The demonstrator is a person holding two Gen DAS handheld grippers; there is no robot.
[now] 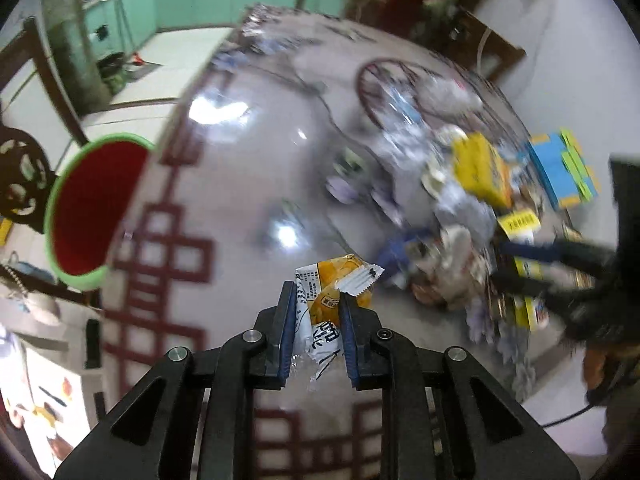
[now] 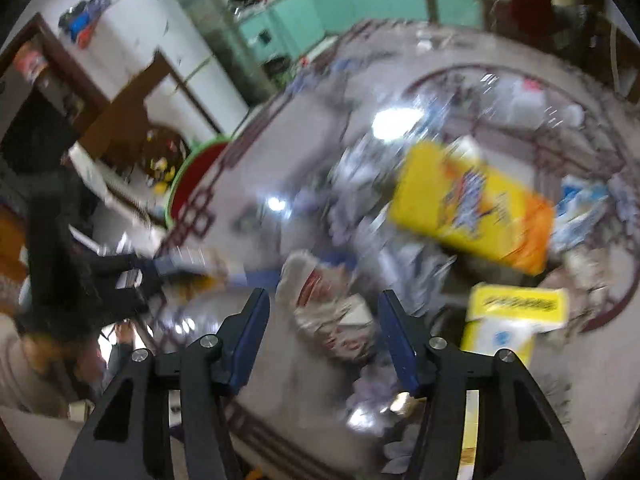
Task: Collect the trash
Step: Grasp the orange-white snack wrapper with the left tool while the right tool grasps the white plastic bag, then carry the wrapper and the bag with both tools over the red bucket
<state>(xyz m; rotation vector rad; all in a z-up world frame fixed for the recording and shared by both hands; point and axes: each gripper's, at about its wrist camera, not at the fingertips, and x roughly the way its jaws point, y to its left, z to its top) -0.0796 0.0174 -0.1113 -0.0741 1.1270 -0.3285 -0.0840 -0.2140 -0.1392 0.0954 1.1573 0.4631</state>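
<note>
Seemingly, in the left wrist view, the main risk was the catch itself: the left gripper [image 1: 318,312] had its jaws clenched on a snack wrapper [image 1: 332,292], but the thin foil was pinched near one crumpled end and could slide out between the pads on the way to the bin. The bin [image 1: 90,208], green-rimmed with a red inside, stood off the table's edge to the left, well apart from the wrapper, so a loose hold might drop it on the glossy table [image 1: 248,152] or the floor. The wrapper looked white and orange with printed text and a serrated seal, flattened and creased, lying on the table just in front of the pads.

In the right wrist view, heavy blur made things harder to judge. The right gripper [image 2: 322,320] had its jaws apart, pressing on nothing, with a crumpled whitish-red wrapper [image 2: 328,300] between them in the litter pile. Closing there could snag neighbouring scraps, or nudge the yellow box [image 2: 472,208] beyond it. A yellow-and-white packet [image 2: 516,312] lay just to the right. The bin's rim showed at the table's left edge.
</note>
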